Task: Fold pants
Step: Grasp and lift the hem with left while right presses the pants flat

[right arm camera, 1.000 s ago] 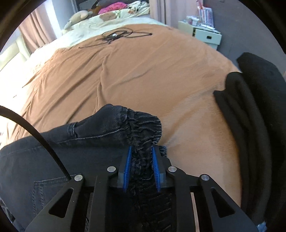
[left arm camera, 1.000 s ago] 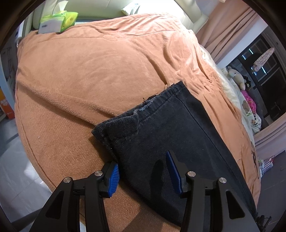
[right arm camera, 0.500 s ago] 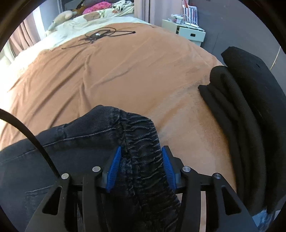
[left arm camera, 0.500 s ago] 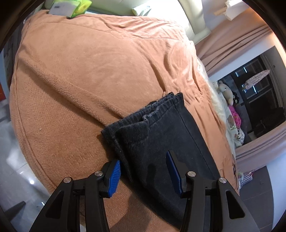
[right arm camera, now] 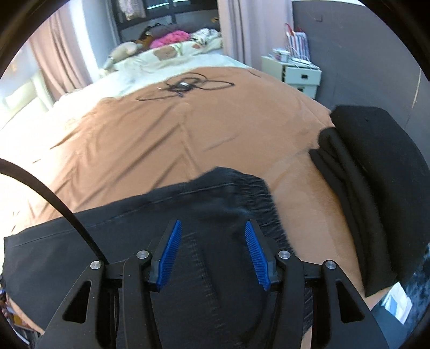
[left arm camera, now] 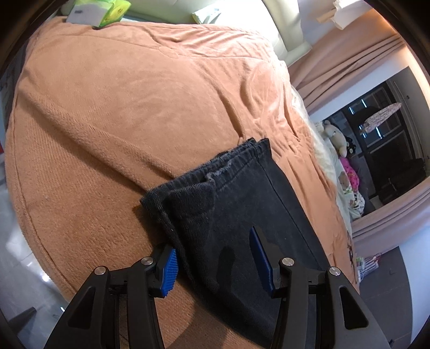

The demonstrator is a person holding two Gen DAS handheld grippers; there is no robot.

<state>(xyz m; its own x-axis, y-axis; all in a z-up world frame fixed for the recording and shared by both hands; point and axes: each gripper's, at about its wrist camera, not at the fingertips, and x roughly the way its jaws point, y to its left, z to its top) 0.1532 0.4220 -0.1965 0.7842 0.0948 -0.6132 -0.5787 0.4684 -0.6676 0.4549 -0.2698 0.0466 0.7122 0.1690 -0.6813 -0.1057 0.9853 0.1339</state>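
Dark denim pants (left arm camera: 242,204) lie folded lengthwise on the orange blanket (left arm camera: 121,107). In the left wrist view their frayed leg ends point away from me. My left gripper (left arm camera: 215,264) hangs open over the near part of the legs. The folded edge runs between its blue pads (left arm camera: 169,268), and neither pad presses on the cloth. In the right wrist view the gathered waistband (right arm camera: 242,193) lies flat on the blanket (right arm camera: 161,134). My right gripper (right arm camera: 212,255) is open just above and behind it, with nothing in its grip.
A folded black garment (right arm camera: 376,188) lies at the right by the waistband. A tangled black cable (right arm camera: 185,86) rests further up the bed. A green tissue pack (left arm camera: 99,10) sits at the far end. The blanket's edge drops to the floor (left arm camera: 16,268) on the left.
The right gripper opened, let go of the waistband and drew back and up; the waistband now lies flat. The left gripper stayed open and tilted a little over the legs.
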